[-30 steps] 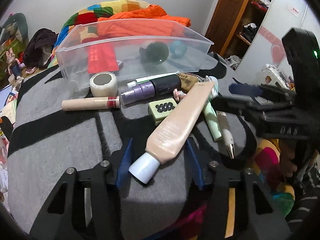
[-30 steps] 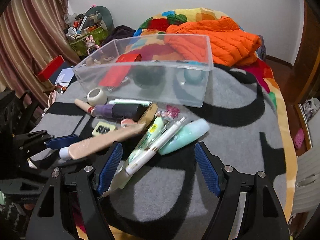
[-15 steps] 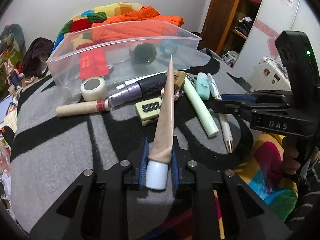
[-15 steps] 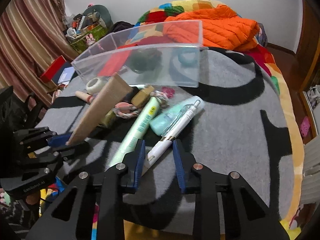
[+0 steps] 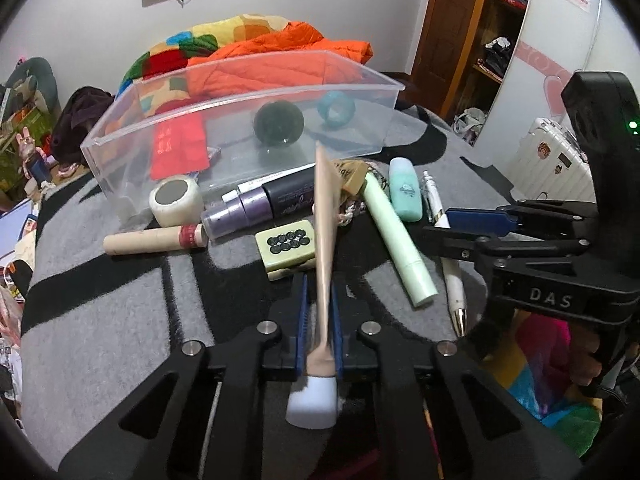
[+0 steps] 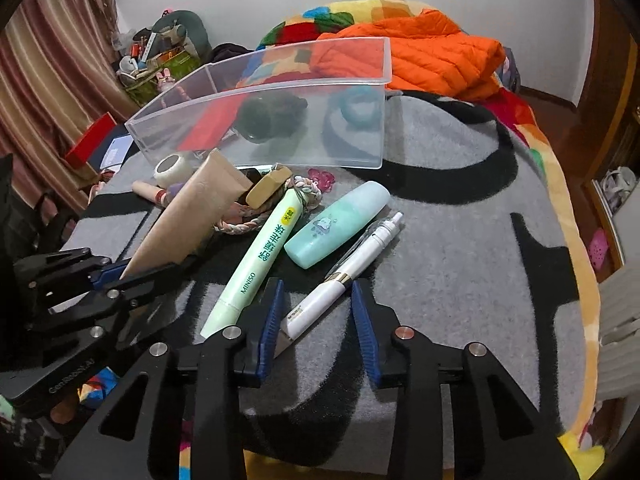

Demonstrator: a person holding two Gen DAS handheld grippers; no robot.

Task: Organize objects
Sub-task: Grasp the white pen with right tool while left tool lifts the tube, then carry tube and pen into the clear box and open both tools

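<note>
Left wrist: beige flattened tube (image 5: 324, 236) w/ white cap, edge-on, pinched tight in left gripper (image 5: 319, 320).

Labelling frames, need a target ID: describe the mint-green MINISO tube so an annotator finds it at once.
Start at the clear plastic bin on the grey-and-black blanket; loose items are piled just in front of it. The mint-green MINISO tube lies diagonally there, left of the teal bottle and white pen. It alone is long, pale green, with green lettering.
</note>
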